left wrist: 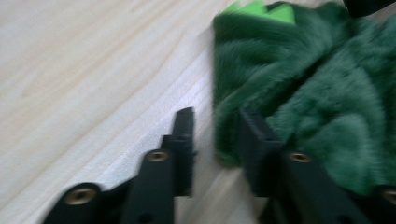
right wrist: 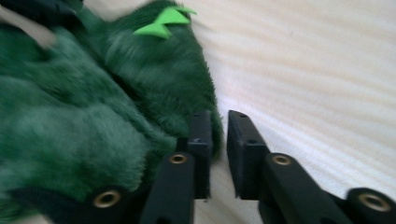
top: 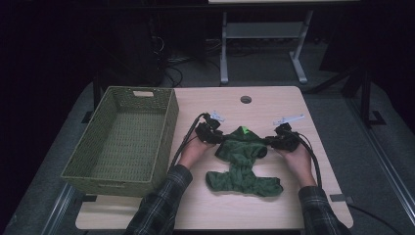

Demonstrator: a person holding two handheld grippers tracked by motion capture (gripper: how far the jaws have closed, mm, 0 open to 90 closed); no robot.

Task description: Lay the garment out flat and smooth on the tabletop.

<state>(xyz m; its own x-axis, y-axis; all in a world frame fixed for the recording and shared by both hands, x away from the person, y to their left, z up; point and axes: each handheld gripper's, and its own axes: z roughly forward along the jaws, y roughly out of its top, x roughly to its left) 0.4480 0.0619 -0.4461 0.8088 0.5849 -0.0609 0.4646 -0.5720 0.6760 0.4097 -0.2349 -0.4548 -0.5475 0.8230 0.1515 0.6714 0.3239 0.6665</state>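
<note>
Green fuzzy plush garment (top: pixel 242 161) lies mid-tabletop (top: pixel 274 105), just folded; your left gripper (left wrist: pixel 215 133) and right gripper (right wrist: pixel 219 140) have released its edges. Next, regrasp toward the woven basket (top: pixel 93 166).

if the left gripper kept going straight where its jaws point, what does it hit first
Most likely the green plush garment: the left gripper has its jaws open right at the fabric's edge, pointing across the wooden table. Depth is blurry.

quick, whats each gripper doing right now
left gripper: open, nothing pinched, at the edge of the green plush garment
right gripper: open, nothing pinched, beside the garment
</note>
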